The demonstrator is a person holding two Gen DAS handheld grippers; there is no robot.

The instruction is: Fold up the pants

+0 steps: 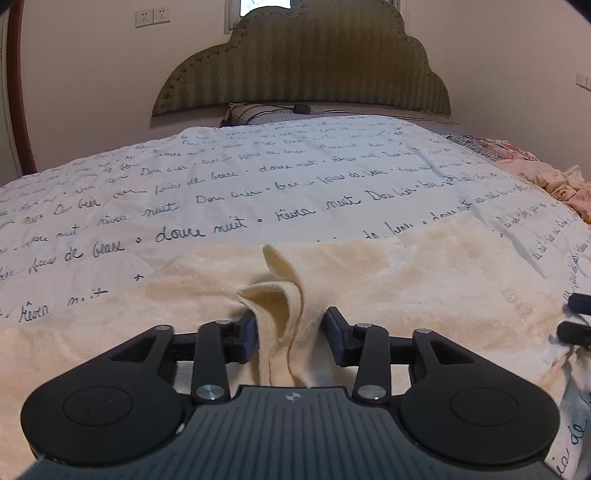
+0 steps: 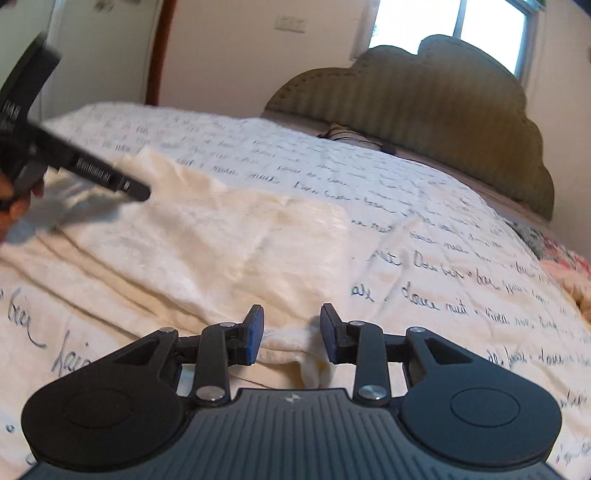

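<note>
Cream fleece pants [image 1: 369, 288] lie spread across the bed, also seen in the right wrist view [image 2: 221, 240]. My left gripper [image 1: 291, 328] is open around a pinched-up ridge of the cloth; the ridge leans on the left pad and stands clear of the right pad. My right gripper [image 2: 291, 332] is open at the pants' near edge, where a thick rolled edge lies low between its fingers without being pressed. The left gripper [image 2: 136, 190] shows blurred at upper left, held by a hand [image 2: 14, 203]. The right gripper's tips [image 1: 576, 317] show at the right edge.
The bed cover [image 1: 258, 177] is white with dark handwritten script. A green padded headboard [image 1: 303, 66] and a pillow [image 1: 251, 112] stand at the far end. Crumpled pink bedding [image 1: 546, 173] lies at the right side. A window [image 2: 454, 22] is behind the headboard.
</note>
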